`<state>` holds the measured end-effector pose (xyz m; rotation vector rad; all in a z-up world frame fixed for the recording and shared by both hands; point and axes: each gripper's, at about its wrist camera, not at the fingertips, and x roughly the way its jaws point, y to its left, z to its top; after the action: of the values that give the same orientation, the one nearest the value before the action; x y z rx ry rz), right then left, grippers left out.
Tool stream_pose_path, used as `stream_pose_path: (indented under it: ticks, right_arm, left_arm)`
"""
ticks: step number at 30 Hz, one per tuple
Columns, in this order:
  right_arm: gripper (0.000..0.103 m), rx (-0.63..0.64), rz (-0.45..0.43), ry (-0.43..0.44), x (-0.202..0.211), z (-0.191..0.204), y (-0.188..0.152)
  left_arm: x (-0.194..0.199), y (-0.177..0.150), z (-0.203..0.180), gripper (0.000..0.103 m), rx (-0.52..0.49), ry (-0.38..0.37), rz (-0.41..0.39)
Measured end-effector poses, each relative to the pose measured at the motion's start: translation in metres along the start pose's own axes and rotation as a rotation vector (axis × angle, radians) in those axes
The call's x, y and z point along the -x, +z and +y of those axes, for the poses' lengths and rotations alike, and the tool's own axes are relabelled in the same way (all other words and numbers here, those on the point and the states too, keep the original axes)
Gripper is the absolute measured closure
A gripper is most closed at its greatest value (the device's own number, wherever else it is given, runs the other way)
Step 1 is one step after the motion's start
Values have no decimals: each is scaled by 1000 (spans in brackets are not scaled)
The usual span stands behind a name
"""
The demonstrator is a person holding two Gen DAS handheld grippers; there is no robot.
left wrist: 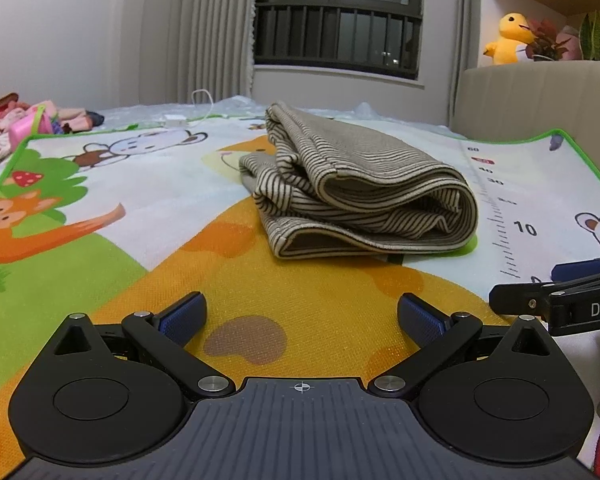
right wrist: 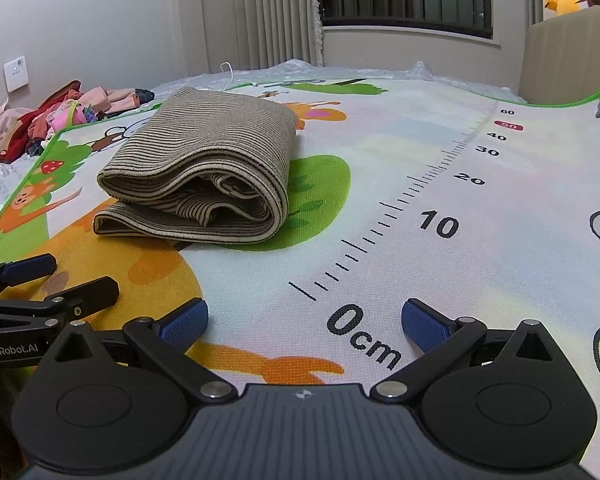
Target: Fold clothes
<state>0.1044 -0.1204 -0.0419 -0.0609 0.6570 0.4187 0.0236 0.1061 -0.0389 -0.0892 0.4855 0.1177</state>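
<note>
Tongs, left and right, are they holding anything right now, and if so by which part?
Nothing is held. Left tongs and right tongs are open, short of the folded garment on the mat.

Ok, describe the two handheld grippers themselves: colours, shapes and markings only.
Both look alike. The left gripper and right gripper each have a ribbed dark grey body with a small crosshair mark, two round black hubs, black linkage arms with silver pins, and blue textured pads. Seen side-on, the left one reads "GenRobot.AI" in white. No cables or sleeves show.
</note>
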Motion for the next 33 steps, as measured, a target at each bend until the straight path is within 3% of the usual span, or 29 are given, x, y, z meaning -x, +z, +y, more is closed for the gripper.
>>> stream_pose_path:
  ticks: [33]
  right_arm:
    - [0,-12,-6,10,1,0,-1]
  left_arm:
    - [2,1,5,0,18,-21,7]
